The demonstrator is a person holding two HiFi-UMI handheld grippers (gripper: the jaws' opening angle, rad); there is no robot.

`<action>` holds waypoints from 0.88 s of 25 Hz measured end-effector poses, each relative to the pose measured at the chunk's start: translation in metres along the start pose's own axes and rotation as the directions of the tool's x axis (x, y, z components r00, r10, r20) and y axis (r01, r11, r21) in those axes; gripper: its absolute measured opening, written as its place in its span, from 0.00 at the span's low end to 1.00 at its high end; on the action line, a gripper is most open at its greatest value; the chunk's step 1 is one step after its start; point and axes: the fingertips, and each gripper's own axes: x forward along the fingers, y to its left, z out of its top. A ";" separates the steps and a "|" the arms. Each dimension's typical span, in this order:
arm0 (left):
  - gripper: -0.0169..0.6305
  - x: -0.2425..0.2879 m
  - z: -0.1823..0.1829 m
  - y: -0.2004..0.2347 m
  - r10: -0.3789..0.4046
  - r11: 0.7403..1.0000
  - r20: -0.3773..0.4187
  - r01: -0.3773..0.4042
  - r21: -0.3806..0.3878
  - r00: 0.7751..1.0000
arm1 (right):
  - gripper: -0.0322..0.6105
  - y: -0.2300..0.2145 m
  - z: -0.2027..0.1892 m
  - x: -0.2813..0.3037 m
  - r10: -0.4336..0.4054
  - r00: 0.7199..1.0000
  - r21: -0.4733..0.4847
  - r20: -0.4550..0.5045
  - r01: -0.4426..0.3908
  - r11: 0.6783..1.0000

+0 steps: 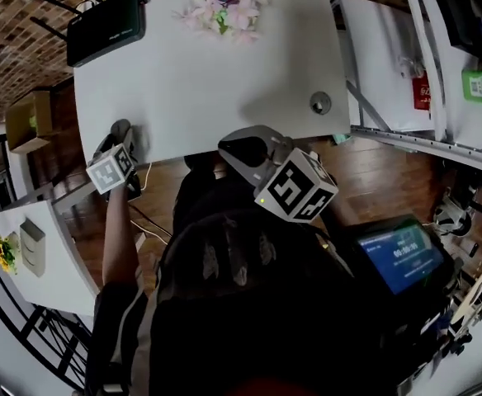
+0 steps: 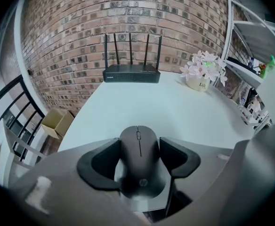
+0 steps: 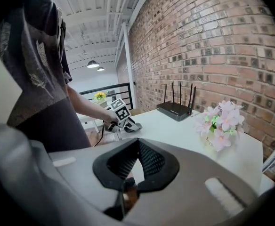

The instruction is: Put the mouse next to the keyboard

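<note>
- head view: the white table [image 1: 224,81] carried a black router [image 1: 105,27] at its far left corner and a pot of pink flowers [image 1: 224,7] at its far edge.
- the left gripper [image 1: 121,134] sat at the table's near left edge, its marker cube just off the edge. the mouse itself was hard to make out there.
- the right gripper [image 1: 239,148] hung over the table's near edge, toward the middle and well apart from the left one.
- left gripper view: the black mouse [image 2: 138,168] lay lengthwise between the jaws, nose toward the router, with a dark pad against each of its sides. the fingers were grasping the mouse.
- the mouse was at the near edge of the table, its nose over the white top. a cardboard box [image 2: 57,123] stood on the floor by the brick wall [image 2: 128,13].
- right gripper view: the jaws were clenched, tips meeting, with nothing held between them.
- beyond them, the left gripper rested at the table's edge on the end of the person's bare arm [image 3: 81,105]. router and flowers stood along the wall side.
</note>
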 end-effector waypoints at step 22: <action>0.45 0.008 -0.016 -0.065 0.072 0.997 0.015 -0.072 -0.032 0.997 | 0.06 -0.015 -0.051 -0.071 -0.023 0.999 0.033 0.033 0.022 0.999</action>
